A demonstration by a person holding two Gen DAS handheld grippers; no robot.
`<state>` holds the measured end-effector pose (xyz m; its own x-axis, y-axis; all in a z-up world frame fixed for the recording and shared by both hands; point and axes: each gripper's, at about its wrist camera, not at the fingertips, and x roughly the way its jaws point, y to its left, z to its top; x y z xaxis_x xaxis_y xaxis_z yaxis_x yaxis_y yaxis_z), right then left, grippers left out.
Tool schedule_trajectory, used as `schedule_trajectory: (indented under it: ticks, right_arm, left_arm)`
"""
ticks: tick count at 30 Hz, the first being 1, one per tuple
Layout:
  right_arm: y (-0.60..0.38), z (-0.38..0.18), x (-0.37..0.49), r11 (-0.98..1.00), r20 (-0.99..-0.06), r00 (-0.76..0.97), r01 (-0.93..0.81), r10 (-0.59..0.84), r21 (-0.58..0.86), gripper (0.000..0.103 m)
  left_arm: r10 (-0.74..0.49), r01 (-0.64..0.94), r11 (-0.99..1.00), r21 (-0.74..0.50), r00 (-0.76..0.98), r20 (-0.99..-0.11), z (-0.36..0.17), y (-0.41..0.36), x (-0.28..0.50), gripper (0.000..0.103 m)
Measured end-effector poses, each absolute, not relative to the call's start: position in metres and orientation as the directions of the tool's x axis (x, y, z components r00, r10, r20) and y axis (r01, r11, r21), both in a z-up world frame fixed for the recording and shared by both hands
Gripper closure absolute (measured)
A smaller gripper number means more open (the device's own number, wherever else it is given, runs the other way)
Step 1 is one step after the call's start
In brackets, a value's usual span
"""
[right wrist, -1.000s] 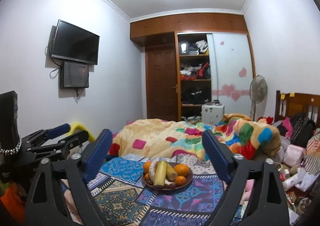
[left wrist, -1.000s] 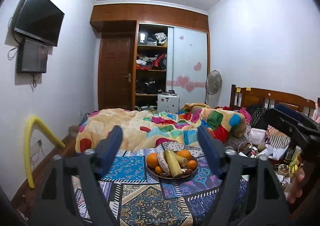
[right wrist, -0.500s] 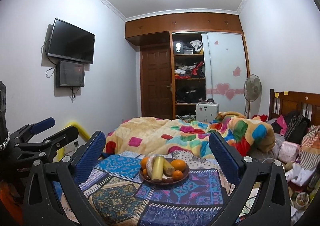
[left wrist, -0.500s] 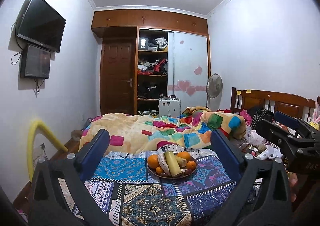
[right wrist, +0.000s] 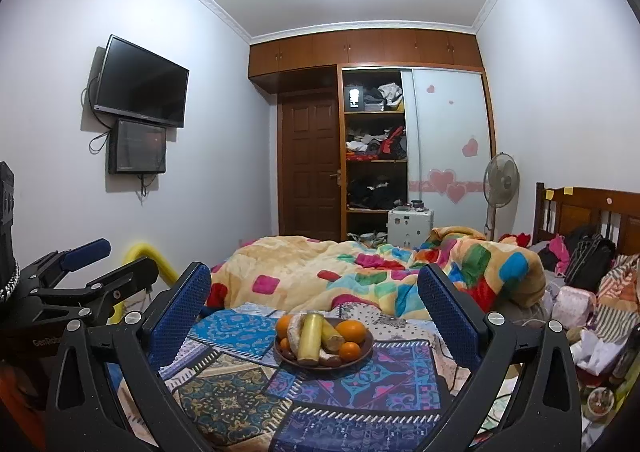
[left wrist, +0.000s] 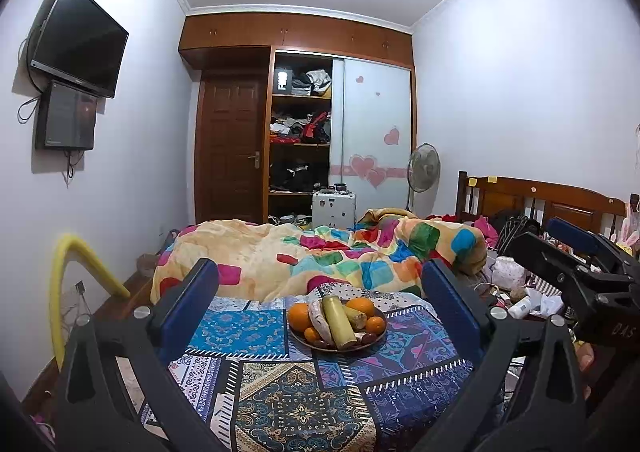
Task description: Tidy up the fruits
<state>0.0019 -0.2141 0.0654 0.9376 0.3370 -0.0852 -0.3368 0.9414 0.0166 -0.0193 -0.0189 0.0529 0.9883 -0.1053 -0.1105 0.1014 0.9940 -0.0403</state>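
Bedroom, bed draped in patterned patchwork cloth (left wrist: pixel 280 404). Brown fruit bowl (left wrist: pixel 337 344) sits mid-cloth, holding oranges (left wrist: pixel 299 312), long yellow-green fruit (left wrist: pixel 338 321), speckled banana (left wrist: pixel 320 322). Rumpled colourful quilt (left wrist: pixel 320 256) just behind bowl. Left gripper (left wrist: pixel 320 292) level, aimed at bowl, blue fingers (left wrist: pixel 190 300) spread wide, nothing held, well short of fruit. Right gripper (right wrist: pixel 314 292) alongside, same pose, wide apart, empty. Wardrobe (right wrist: pixel 374 156) on far wall.
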Motion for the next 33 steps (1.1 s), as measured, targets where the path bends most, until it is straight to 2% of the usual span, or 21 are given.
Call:
schedule_trajectory:
  ticks: [33]
  right_arm:
    - [-0.2187, 0.0648, 0.0053, 0.945, -0.089, 0.941, -0.326, 0.327, 0.026, 0.000]
  left_arm:
    - [-0.112, 0.109, 0.993, -0.034, 0.986, -0.126, 0.0468, -0.0169, -0.0124, 0.000]
